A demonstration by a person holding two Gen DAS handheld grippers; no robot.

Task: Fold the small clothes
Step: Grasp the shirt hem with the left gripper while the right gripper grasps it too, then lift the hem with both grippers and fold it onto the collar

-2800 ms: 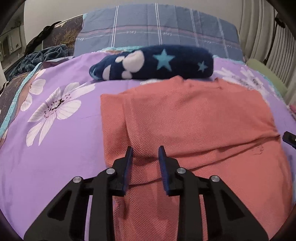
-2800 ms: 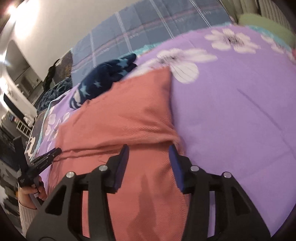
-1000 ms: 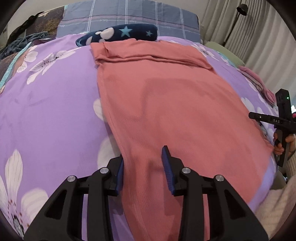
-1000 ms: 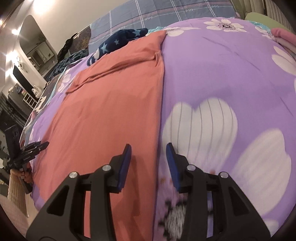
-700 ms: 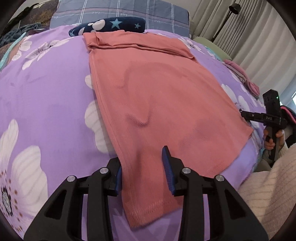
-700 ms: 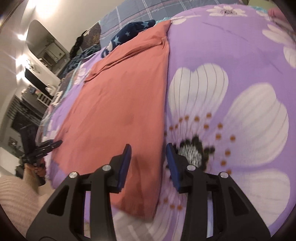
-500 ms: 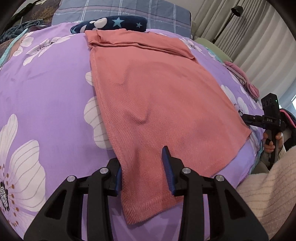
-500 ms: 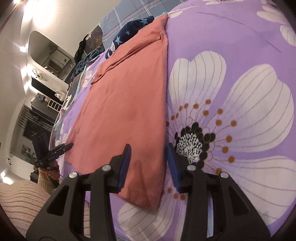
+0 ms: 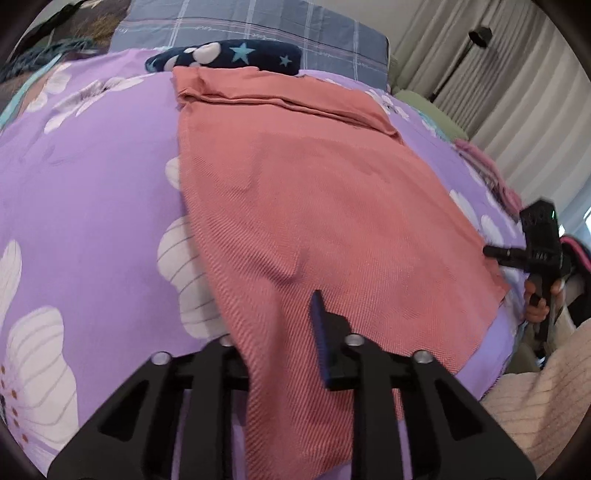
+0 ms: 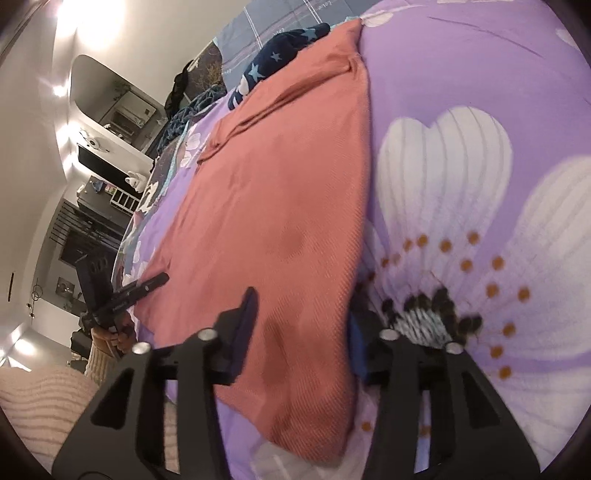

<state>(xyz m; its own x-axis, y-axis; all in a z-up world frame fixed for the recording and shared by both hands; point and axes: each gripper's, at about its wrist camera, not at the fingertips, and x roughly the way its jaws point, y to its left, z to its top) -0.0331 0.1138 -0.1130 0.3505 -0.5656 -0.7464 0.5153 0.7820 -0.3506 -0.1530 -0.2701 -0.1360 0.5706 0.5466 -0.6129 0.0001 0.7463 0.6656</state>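
Left gripper (image 9: 280, 328) left finger hidden under salmon garment (image 9: 314, 206).

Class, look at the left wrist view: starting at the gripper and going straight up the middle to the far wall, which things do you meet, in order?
left gripper → salmon-red garment → its folded-over far end → navy star-print fleece → blue-grey plaid pillow
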